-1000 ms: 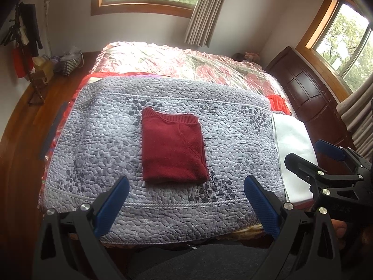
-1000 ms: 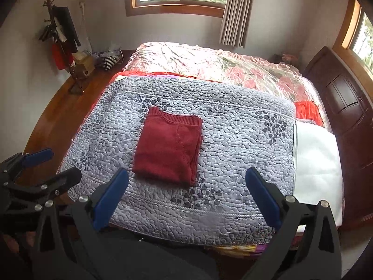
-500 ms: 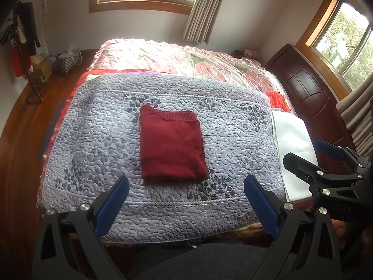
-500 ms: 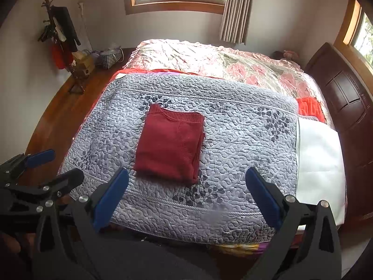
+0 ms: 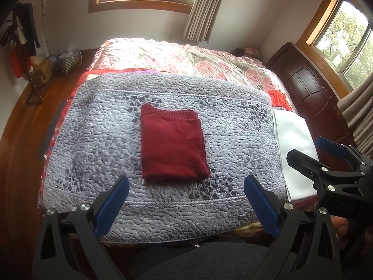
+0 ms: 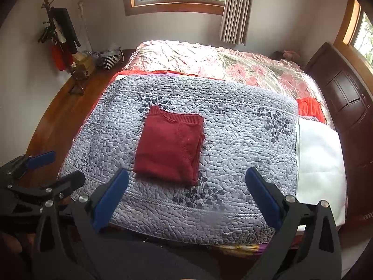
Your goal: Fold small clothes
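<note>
Left tool (image 5: 185,199): mine, spread wide, empty, hovering off near edge of bed, aimed at quilt (image 5: 93,144).

Sweater (image 5: 172,145): red knit, folded into rectangle, lying flat mid-quilt, ribbed edge far. Judged soft, light, limp; layers likely slide. Best pinch near corners through all layers.

Right tool (image 6: 186,196): wide, empty, level beside left one, clear of sweater.

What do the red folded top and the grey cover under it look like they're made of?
The red top looks like a soft knit, likely wool or acrylic: its neckline is ribbed and the surface fuzzy and matte. The grey cover looks like quilted cotton or polyester: pebbled stitching puffs the surface, with printed dark leaf sprigs. The exact fibres can't be told.
</note>
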The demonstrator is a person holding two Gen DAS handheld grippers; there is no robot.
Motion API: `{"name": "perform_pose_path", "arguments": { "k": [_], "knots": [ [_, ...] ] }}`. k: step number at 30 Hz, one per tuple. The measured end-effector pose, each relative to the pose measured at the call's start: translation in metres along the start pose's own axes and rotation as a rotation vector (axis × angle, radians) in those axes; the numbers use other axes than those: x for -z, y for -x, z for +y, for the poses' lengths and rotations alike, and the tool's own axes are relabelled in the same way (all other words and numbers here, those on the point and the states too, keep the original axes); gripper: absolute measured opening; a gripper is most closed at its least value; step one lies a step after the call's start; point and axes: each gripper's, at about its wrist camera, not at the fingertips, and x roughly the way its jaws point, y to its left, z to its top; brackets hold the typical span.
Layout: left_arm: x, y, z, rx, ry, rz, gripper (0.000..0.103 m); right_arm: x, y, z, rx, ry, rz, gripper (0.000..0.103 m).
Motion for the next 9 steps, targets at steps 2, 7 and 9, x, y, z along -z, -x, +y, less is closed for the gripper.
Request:
{"name": "perform_pose_path", "arguments": {
  "k": [2, 7, 9],
  "knots": [
    [-0.0002, -0.0001, 0.0003, 0.000, 0.000, 0.000, 0.099, -0.0003, 0.0000, 0.0009, 0.003, 0.005, 0.000, 0.100],
    [0.0002, 0.0001, 0.0011, -0.005, 0.004, -0.002, 0.099, -0.0015, -0.0007, 0.0026, 0.000, 0.009, 0.002, 0.100],
    [0.0002, 0.0002, 0.0017, -0.007, 0.005, -0.002, 0.099, -0.0020, -0.0008, 0.0030, 0.001, 0.010, 0.001, 0.100]
  ]
}}
